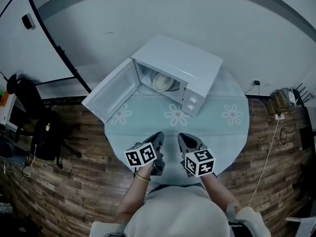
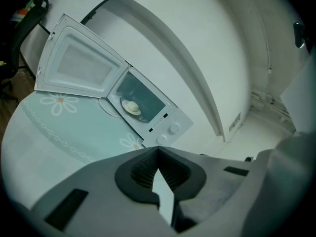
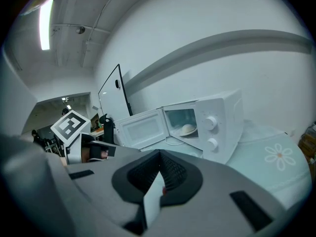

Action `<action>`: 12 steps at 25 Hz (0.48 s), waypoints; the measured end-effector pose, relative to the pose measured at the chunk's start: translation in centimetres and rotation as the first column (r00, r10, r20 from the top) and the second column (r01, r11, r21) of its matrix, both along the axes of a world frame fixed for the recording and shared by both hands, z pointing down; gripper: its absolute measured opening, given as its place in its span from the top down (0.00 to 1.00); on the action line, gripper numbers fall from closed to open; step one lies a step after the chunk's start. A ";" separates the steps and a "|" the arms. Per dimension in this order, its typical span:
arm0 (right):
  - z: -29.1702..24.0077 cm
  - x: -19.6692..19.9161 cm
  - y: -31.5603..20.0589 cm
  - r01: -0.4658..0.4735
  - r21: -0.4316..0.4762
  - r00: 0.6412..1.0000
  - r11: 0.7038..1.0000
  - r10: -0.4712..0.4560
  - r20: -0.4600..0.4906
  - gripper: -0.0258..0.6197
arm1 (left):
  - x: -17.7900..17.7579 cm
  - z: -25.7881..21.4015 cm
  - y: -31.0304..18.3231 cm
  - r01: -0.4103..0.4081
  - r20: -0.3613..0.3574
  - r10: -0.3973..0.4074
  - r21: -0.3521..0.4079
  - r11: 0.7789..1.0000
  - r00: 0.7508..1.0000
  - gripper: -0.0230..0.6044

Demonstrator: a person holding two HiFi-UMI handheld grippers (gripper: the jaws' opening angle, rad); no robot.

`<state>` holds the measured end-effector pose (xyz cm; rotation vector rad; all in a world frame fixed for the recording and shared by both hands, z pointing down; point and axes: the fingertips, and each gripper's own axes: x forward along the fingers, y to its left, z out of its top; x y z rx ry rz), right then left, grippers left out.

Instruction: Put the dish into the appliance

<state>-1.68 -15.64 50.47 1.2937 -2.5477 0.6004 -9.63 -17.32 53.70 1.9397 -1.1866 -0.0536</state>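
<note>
The pale round dish (image 1: 163, 81) sits inside the white box microwave oven (image 1: 197, 63) (its door (image 1: 111, 95) swung wide) on the round pale-green flowered counter (image 1: 224, 132), with the left tongs (image 1: 158, 137) and right tongs (image 1: 181, 138) both clenched, empty.

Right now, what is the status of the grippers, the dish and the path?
Left gripper shut, empty; right gripper shut, empty. Dish inside microwave. Door wide open; no obstacle seen.

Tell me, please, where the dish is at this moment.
In the head view the dish sits inside the microwave, between its open door on the left and its knobs on the right, at the far side of the round table.
</note>
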 end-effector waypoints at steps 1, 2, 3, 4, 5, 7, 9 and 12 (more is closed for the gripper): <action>-0.1 -0.1 0.2 0.002 0.002 1.000 1.000 -0.002 0.002 0.95 | 0.1 0.0 0.5 -0.010 0.004 0.010 -0.001 1.000 1.000 0.94; -0.1 -0.1 0.5 0.004 0.004 1.000 1.000 -0.004 0.003 0.95 | 0.1 -0.1 0.9 -0.018 0.008 0.018 -0.001 1.000 1.000 0.94; -0.2 -0.1 0.7 0.005 0.005 1.000 1.000 -0.005 0.003 0.95 | 0.2 -0.2 1.4 -0.025 0.015 0.025 0.001 1.000 1.000 0.94; -0.2 -0.1 1.0 0.007 0.007 1.000 1.000 -0.007 0.003 0.95 | 0.2 -0.2 1.8 -0.032 0.022 0.032 0.003 0.999 0.999 0.94; -0.3 -0.1 1.3 0.010 0.009 1.000 1.000 -0.010 0.001 0.95 | 0.3 -0.3 2.2 -0.038 0.026 0.038 0.005 0.999 0.999 0.94; -0.4 -0.1 1.8 0.015 0.012 1.000 1.000 -0.015 -0.004 0.95 | 0.3 -0.5 2.9 -0.048 0.025 0.048 0.009 0.999 0.999 0.94; -0.4 -0.2 2.2 0.018 0.016 1.000 1.000 -0.018 -0.005 0.95 | 0.2 -0.8 3.3 -0.054 0.026 0.054 0.014 0.998 0.998 0.94; -0.5 -0.1 2.6 0.018 0.019 1.000 1.000 -0.018 -0.002 0.95 | 0.3 -0.9 3.7 -0.067 0.033 0.066 0.021 0.998 0.997 0.94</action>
